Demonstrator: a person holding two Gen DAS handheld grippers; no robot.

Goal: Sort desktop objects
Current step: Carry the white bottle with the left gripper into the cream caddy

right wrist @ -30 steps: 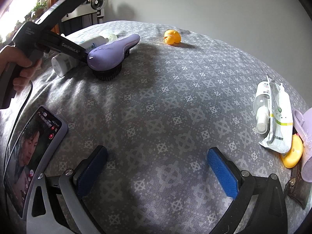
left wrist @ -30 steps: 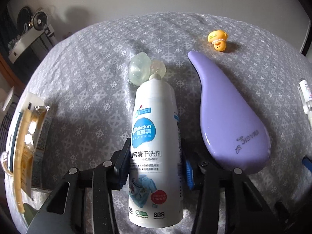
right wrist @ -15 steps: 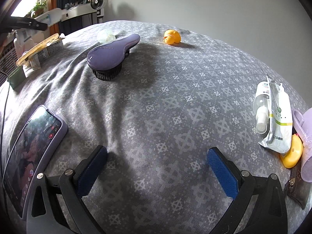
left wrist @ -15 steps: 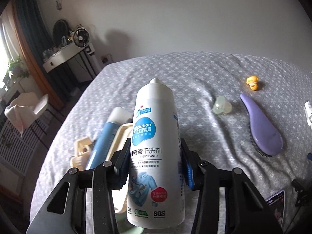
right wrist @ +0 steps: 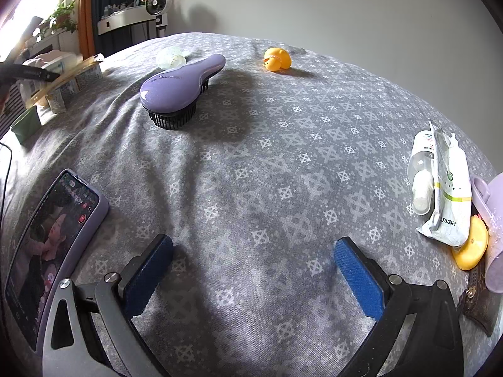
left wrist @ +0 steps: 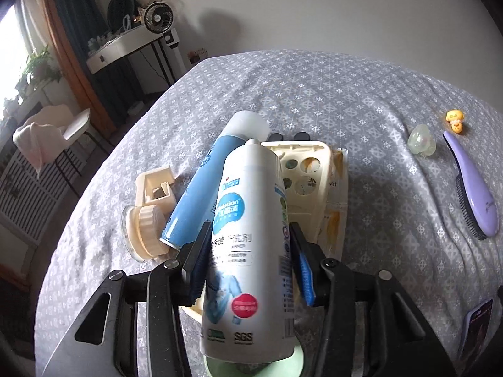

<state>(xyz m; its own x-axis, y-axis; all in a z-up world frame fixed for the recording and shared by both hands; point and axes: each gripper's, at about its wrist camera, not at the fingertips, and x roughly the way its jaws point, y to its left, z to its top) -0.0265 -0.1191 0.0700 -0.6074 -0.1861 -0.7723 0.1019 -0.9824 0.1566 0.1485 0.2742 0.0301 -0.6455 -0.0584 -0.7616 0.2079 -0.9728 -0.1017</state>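
My left gripper [left wrist: 250,260] is shut on a white cleaner bottle [left wrist: 248,251] and holds it above a cream tray [left wrist: 309,169] at the table's left side. A blue spray can [left wrist: 201,185] lies beside the tray. My right gripper [right wrist: 251,264] is open and empty low over the grey patterned cloth. A purple hairbrush [right wrist: 179,84] lies ahead of it, also in the left wrist view [left wrist: 471,188]. A yellow duck [right wrist: 276,59] sits at the back.
A phone [right wrist: 47,238] lies left of my right gripper. A small spray bottle [right wrist: 421,169], a wipes pack [right wrist: 449,194], a second yellow toy [right wrist: 471,245] and a lilac cup [right wrist: 493,220] lie at right. A clear cap [left wrist: 419,139] and cream clips [left wrist: 151,210] lie on the cloth.
My left gripper lifted the white bottle from beside the hairbrush and carried it left over the cream tray. My right gripper has stayed still and open.
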